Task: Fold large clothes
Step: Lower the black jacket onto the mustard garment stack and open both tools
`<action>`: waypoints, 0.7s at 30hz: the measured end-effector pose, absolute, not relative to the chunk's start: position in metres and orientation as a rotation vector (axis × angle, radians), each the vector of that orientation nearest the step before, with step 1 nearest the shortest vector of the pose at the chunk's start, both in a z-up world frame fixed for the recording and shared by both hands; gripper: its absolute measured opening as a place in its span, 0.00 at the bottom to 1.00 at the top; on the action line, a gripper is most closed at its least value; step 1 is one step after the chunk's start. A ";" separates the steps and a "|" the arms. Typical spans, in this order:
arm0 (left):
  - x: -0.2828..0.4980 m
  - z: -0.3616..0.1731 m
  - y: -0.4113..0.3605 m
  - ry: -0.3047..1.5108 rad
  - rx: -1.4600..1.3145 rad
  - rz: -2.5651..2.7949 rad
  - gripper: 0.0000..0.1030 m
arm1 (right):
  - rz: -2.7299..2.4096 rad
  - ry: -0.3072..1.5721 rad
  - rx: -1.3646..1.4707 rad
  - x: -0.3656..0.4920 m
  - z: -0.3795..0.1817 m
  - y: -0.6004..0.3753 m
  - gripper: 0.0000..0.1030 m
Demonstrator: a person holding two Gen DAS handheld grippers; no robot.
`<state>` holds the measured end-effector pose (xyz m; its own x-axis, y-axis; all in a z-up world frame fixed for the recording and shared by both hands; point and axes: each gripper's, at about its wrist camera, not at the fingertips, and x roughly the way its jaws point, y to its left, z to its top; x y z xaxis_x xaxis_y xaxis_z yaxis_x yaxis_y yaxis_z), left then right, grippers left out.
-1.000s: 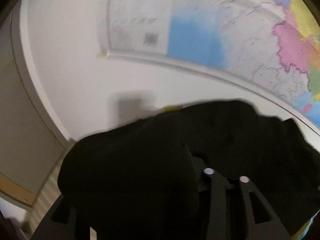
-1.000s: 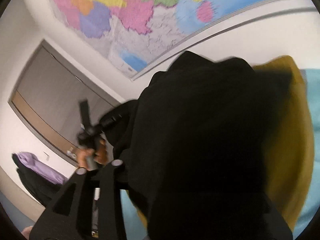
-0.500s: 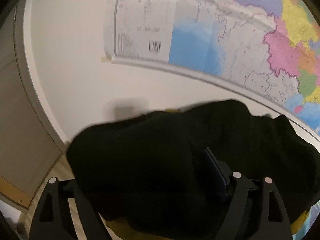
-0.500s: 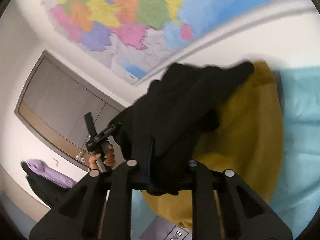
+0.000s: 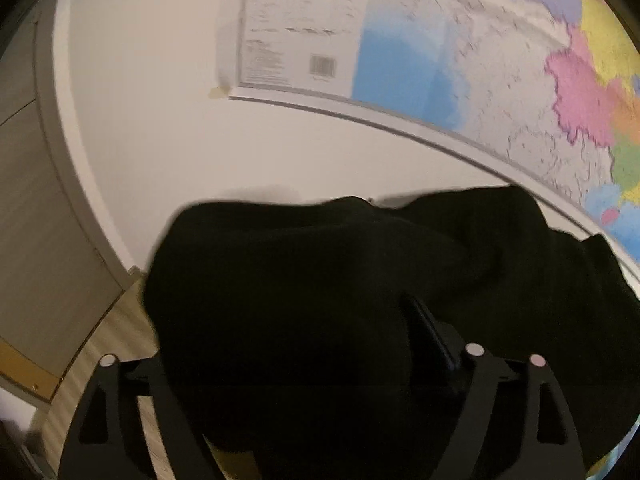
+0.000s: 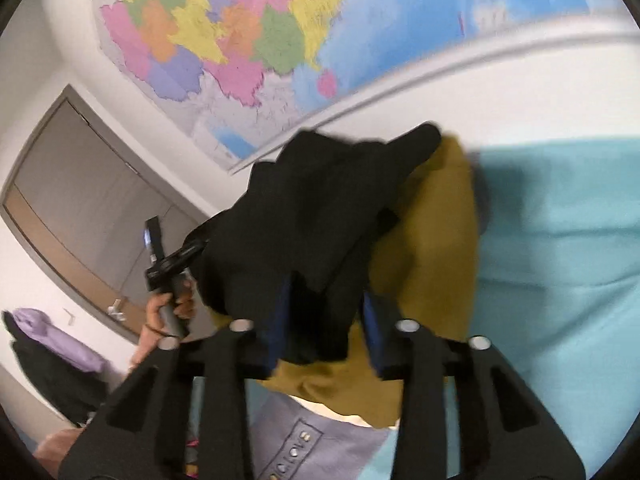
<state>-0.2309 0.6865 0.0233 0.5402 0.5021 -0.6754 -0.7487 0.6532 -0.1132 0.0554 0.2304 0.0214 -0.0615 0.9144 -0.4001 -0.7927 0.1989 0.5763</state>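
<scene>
- Wall map (image 6: 240, 32), glossy paper in pink, yellow, green, orange and purple patches with a broad blue sea, covers the white wall behind; in the left wrist view its lower corner carries a barcode and a white text panel (image 5: 304, 36).
- Teal bed sheet (image 6: 560, 240), smooth with soft creases, fills the right side of the right wrist view.
- Black garment (image 6: 320, 208), thick and matte, lies bunched in a rumpled heap on top of a mustard-yellow garment (image 6: 436, 240); in the left wrist view the same black garment (image 5: 320, 300) fills the lower half as a rounded mound.
- Grey cabinet door (image 6: 80, 184) with a tan wooden band stands at the left, and purple and dark clothes (image 6: 52, 344) hang below it.
- Grey-lilac garment (image 6: 312, 444) with a stitched square label lies flat nearest the camera.
- Right gripper (image 6: 324, 320) has its blue-padded jaws opening; a fold of the black cloth hangs between them, and the pads seem to stand just clear of it.
- Left gripper (image 5: 304, 360) has its jaws spread wide and opening, black cloth draped over and between them, not pinched.
- Person's hand (image 6: 168, 308) wraps the left gripper's handle beside the heap.
</scene>
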 end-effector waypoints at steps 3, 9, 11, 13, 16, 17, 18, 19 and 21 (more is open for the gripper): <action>-0.255 0.049 0.670 0.582 -0.350 0.869 0.84 | 1.340 0.685 0.175 0.050 0.054 0.216 0.38; -0.289 0.097 0.633 0.409 -0.298 0.830 0.89 | 1.392 0.506 -0.016 0.022 0.099 0.262 0.58; -0.268 0.088 0.626 0.472 -0.250 0.779 0.89 | 1.403 0.543 -0.049 0.023 0.090 0.291 0.56; -0.242 0.069 0.628 0.559 -0.232 0.768 0.89 | 1.404 0.627 -0.082 0.028 0.070 0.319 0.49; -0.215 0.032 0.645 0.673 -0.264 0.792 0.90 | 1.376 0.750 -0.063 0.041 0.033 0.330 0.46; -0.212 0.019 0.652 0.701 -0.288 0.788 0.91 | 1.378 0.774 -0.039 0.045 0.023 0.326 0.46; -0.210 0.010 0.657 0.721 -0.321 0.787 0.94 | 1.392 0.805 0.003 0.052 0.016 0.321 0.46; -0.211 0.005 0.660 0.729 -0.338 0.787 0.94 | 1.397 0.818 0.019 0.054 0.014 0.318 0.46; -0.214 0.007 0.655 0.717 -0.327 0.807 0.93 | 1.387 0.818 0.009 0.055 0.017 0.312 0.46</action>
<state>-0.2141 0.6546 0.0068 0.4767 0.5411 -0.6928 -0.7519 0.6593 -0.0024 0.0548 0.3122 0.0169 -0.0391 0.8637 -0.5025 -0.8577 0.2290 0.4604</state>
